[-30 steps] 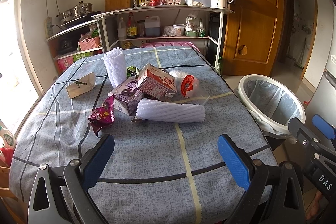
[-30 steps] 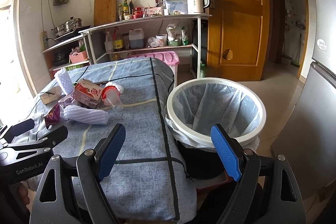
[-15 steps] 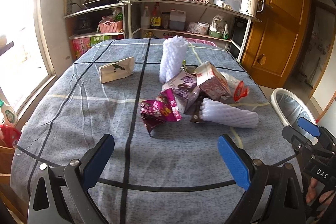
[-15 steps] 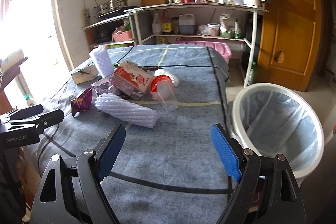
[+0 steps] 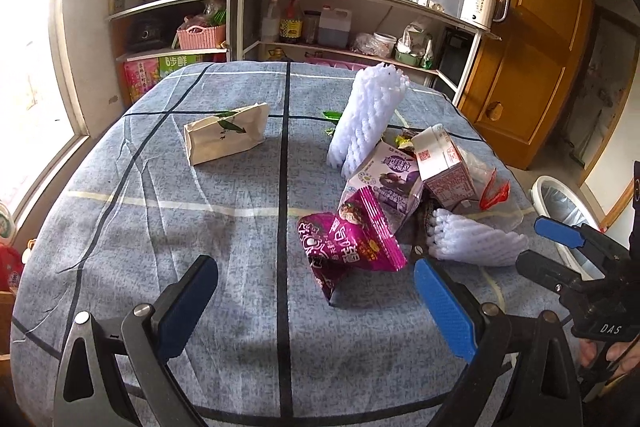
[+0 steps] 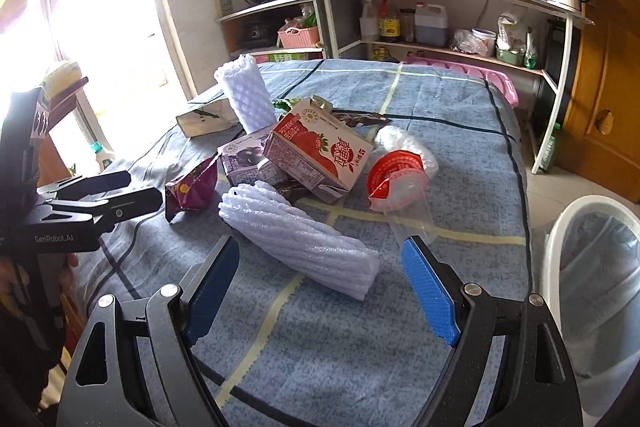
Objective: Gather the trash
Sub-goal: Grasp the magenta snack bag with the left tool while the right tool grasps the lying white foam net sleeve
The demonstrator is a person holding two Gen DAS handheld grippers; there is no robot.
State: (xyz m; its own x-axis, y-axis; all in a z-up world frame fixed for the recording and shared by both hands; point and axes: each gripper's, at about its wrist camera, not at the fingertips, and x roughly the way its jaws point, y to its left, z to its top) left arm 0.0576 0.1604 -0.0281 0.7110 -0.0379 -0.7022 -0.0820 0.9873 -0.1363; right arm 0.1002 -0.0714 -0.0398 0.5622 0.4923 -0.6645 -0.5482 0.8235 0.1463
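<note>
Both tools are gaping wide and carrying nothing — the left gripper (image 5: pixel 316 297) is pointing at the purple snack wrapper (image 5: pixel 350 243), which is lying just ahead at about 1 o'clock. The right gripper (image 6: pixel 320 277) is facing the lying foam sleeve (image 6: pixel 300 237) at 12 o'clock, probably its first pick since it is nearest. The trash is sitting heaped on the table (image 6: pixel 460 155). The lined bin (image 6: pixel 592 267) is waiting at 3 o'clock beside the table edge; its bag is looking empty.
</note>
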